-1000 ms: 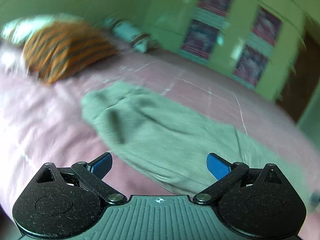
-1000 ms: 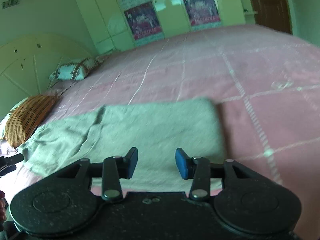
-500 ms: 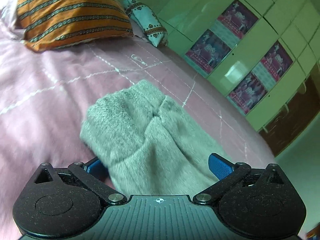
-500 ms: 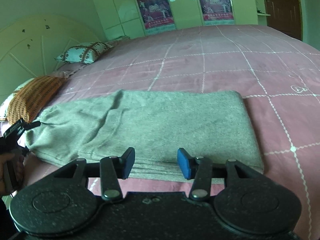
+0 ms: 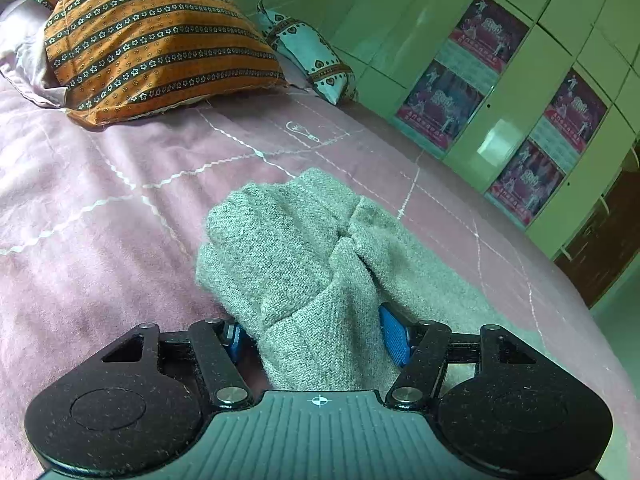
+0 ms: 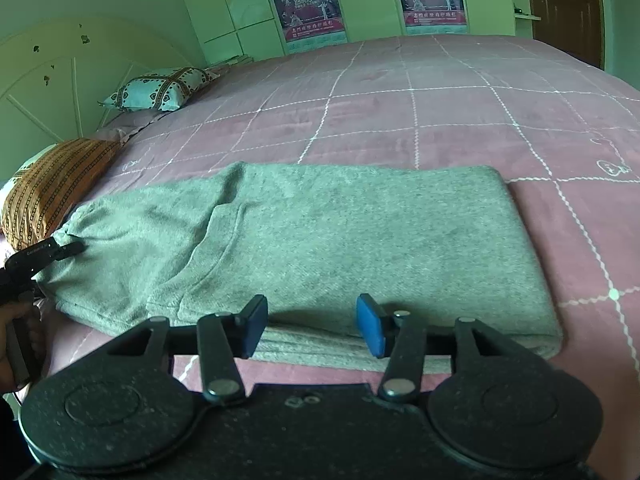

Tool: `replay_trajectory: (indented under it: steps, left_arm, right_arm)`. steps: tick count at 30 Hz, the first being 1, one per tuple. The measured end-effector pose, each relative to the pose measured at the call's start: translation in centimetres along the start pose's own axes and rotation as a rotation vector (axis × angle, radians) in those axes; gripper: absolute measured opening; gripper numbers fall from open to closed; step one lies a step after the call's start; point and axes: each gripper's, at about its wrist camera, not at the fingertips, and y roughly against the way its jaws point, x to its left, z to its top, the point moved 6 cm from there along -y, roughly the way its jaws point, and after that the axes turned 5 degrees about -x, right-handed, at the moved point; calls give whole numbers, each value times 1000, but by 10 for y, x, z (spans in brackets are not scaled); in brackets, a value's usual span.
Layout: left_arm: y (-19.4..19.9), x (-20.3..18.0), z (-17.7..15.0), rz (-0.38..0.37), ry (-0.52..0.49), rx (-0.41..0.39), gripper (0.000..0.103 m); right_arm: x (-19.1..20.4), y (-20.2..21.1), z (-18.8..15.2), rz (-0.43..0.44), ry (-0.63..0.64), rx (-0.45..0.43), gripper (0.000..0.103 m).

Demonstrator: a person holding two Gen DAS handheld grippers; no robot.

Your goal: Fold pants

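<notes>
Grey knit pants (image 6: 360,232) lie folded lengthwise across the pink bed cover (image 6: 440,112). Their bunched left end (image 5: 288,248) runs between the jaws of my left gripper (image 5: 310,332), which are closing. A small gap still shows beside the left pad (image 5: 234,338). In the right wrist view, the left gripper (image 6: 48,256) sits at that end, held by a hand (image 6: 16,340). My right gripper (image 6: 312,320) hovers open over the pants' near edge, close to the squared right end, with nothing between its pads.
An orange striped pillow (image 5: 152,40) and a white-and-teal pillow (image 5: 312,60) lie at the head of the bed by the headboard (image 6: 40,80). Green wardrobes with posters (image 5: 500,80) line the far wall, and a brown door (image 6: 568,8) stands at the right.
The left gripper dropped onto the pants' end, and its jaws narrowed around the bunched cloth. The right gripper drew closer to the pants' near edge, and its jaws widened a little.
</notes>
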Motion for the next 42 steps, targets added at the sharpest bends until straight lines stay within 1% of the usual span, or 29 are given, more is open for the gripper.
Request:
replay_trajectory:
  steps: [1, 2, 3, 4, 6, 8, 12, 15, 16, 17, 18, 19, 20, 23, 26, 28, 29, 30, 31, 32, 34, 36, 39, 40, 42]
  left_arm:
    - [0, 1, 0, -3, 7, -2, 63]
    - [2, 3, 1, -1, 18, -8, 47]
    - [6, 5, 3, -20, 48, -14, 40]
    - [12, 6, 6, -46, 81, -29, 37]
    - [25, 2, 10, -53, 62, -72, 37]
    - [30, -1, 9, -49, 50, -82, 37]
    - [23, 16, -2, -38, 124, -37, 37]
    - [22, 17, -5, -32, 114, -33, 37]
    - [21, 17, -5, -29, 110, -31, 37]
    - [20, 17, -6, -30, 110, -29, 37]
    - [19, 18, -6, -31, 108, -26, 37]
    - [19, 17, -7, -30, 101, -25, 37]
    - [18, 18, -6, -28, 98, -24, 37]
    - [17, 18, -6, -31, 97, -24, 38]
    - [16, 19, -6, -40, 102, -25, 40]
    - [18, 18, -3, -49, 101, -26, 39]
    - [22, 14, 1, -52, 92, -32, 37]
    - [29, 7, 5, -69, 64, -49, 37]
    - [37, -5, 11, -85, 9, -74, 36]
    - [43, -17, 15, -95, -42, -94, 36]
    - [49, -39, 23, -111, -95, -113, 36]
    - [54, -63, 28, -129, -133, -130, 36]
    - [59, -104, 28, -136, -206, -147, 36]
    - [61, -121, 27, -133, -239, -155, 36]
    - [62, -158, 22, -92, -323, -161, 36]
  right_arm:
    - [1, -1, 0, 0, 1, 0, 43]
    - [2, -1, 0, 0, 3, 0, 44]
    - [3, -1, 0, -1, 8, 1, 44]
    - [4, -1, 1, -3, 14, 3, 44]
    - [8, 1, 4, 8, 24, -2, 44]
    - [15, 1, 7, 22, 47, -10, 44]
    - [41, -5, 15, 74, 111, -19, 44]
    - [67, -13, 17, 118, 181, -26, 43]
    - [77, -19, 15, 113, 218, -26, 45]
    - [84, -29, 10, 93, 260, -3, 49]
    - [87, -48, -2, 38, 312, 73, 49]
    - [87, -62, -12, 7, 344, 102, 51]
    - [87, -66, -12, -1, 343, 76, 52]
    - [87, -71, -7, -10, 313, 89, 54]
    - [85, -67, -10, 7, 321, 69, 54]
    - [79, -60, -8, 37, 283, 56, 53]
    - [72, -49, -2, 58, 221, 28, 52]
    - [63, -34, 5, 78, 148, -30, 53]
    - [54, -22, 10, 91, 95, -75, 57]
    - [41, -13, 12, 88, 51, -97, 64]
    - [14, -1, 12, 61, -24, -92, 64]
    - [-13, 10, 14, 42, -98, -113, 63]
    - [-52, 29, 17, -2, -210, -151, 62]
    - [-62, 35, 17, -5, -245, -162, 62]
    - [-83, 47, 17, -10, -308, -181, 62]
